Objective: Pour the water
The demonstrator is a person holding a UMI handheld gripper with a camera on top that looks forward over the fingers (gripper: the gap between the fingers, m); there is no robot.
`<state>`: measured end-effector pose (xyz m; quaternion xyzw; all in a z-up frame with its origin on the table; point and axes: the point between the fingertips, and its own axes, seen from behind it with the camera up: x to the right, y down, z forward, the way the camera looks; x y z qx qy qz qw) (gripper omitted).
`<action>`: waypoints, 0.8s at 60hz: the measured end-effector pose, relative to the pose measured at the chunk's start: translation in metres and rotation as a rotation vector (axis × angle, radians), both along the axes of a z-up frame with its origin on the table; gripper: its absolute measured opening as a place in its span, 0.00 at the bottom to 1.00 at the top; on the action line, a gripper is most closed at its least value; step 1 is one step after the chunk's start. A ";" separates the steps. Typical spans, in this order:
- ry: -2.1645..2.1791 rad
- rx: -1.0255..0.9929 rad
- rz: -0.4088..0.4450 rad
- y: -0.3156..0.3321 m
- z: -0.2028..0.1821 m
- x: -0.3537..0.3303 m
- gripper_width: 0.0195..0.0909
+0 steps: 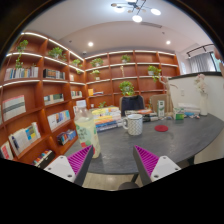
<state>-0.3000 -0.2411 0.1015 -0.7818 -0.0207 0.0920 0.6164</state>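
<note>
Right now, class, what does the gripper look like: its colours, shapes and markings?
The gripper has two pale, whitish fingers of angular, wedge-like shape. Each bears a magenta pad with a ribbed, striped surface on its inner face. No cables, sleeve or hand show.

The gripper is held level above the near edge of the table, its two fingers spread wide apart with nothing between them (the magenta pads face inward), pointing across the table.
</note>
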 end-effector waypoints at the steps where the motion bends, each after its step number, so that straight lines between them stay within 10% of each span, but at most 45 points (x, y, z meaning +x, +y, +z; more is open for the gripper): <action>1: 0.004 0.000 0.011 0.000 -0.004 -0.008 0.87; 35: -0.034 0.066 0.053 0.105 -0.001 -0.107 0.87; 48: -0.124 0.087 0.061 0.123 -0.008 -0.114 0.41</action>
